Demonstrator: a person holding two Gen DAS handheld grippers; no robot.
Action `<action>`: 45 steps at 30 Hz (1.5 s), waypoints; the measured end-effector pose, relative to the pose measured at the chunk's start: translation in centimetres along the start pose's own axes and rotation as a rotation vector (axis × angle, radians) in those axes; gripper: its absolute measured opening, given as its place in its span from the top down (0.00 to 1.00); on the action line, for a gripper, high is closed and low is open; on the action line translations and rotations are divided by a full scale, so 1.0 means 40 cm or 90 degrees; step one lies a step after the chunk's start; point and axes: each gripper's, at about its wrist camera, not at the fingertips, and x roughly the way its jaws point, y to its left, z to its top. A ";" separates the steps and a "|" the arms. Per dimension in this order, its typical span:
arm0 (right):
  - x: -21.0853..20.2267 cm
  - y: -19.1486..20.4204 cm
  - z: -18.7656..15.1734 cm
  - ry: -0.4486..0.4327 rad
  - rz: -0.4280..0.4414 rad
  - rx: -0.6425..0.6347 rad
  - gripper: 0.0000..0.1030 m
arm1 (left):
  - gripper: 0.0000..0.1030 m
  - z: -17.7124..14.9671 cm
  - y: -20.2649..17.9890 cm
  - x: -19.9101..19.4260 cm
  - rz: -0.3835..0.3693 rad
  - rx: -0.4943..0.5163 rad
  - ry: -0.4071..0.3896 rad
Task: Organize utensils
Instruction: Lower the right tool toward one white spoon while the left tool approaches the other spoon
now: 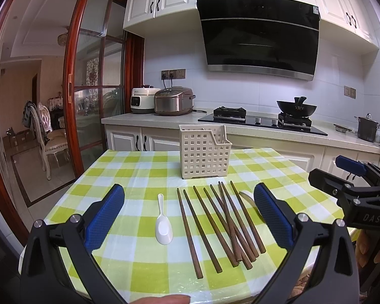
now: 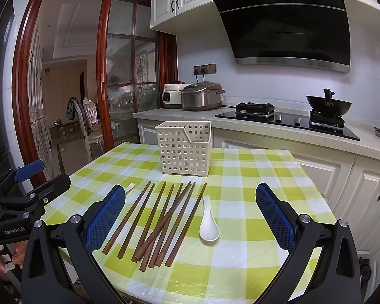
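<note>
In the left wrist view, the second spoon lies mostly hidden behind the left tool's right finger; only its handle shows. In the right wrist view, the far spoon is covered by the right tool's left finger except its handle tip. The basket's inside cannot be seen. A fingertip is cut off at the bottom edge.

White letters "DAS" stand on the black body of the right gripper, at the right edge of the left wrist view. White letters "GenRobot.AI" stand on the black body of the left gripper, at the lower left of the right wrist view. A white sticker on the range hood, upper right, is too small to read.
</note>
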 end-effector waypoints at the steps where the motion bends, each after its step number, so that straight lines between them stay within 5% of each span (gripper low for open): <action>1: 0.001 0.000 -0.004 0.001 0.000 0.001 0.06 | 0.04 0.000 0.000 0.002 0.000 0.001 0.002; 12: 0.069 -0.035 0.002 0.057 -0.013 0.009 0.06 | 0.04 -0.009 0.032 0.070 0.006 -0.016 0.061; 24: 0.269 -0.105 -0.004 0.207 -0.005 0.035 0.07 | 0.04 -0.048 0.123 0.316 -0.003 -0.049 0.275; 31: 0.395 -0.106 0.002 0.301 0.017 0.012 0.29 | 0.05 -0.049 0.146 0.436 -0.032 -0.059 0.370; 38: 0.485 -0.100 -0.017 0.362 0.022 0.004 0.51 | 0.06 -0.037 0.144 0.517 -0.025 -0.022 0.399; 45: 0.555 -0.105 -0.025 0.406 0.024 -0.005 0.61 | 0.31 -0.039 0.179 0.595 -0.035 -0.057 0.434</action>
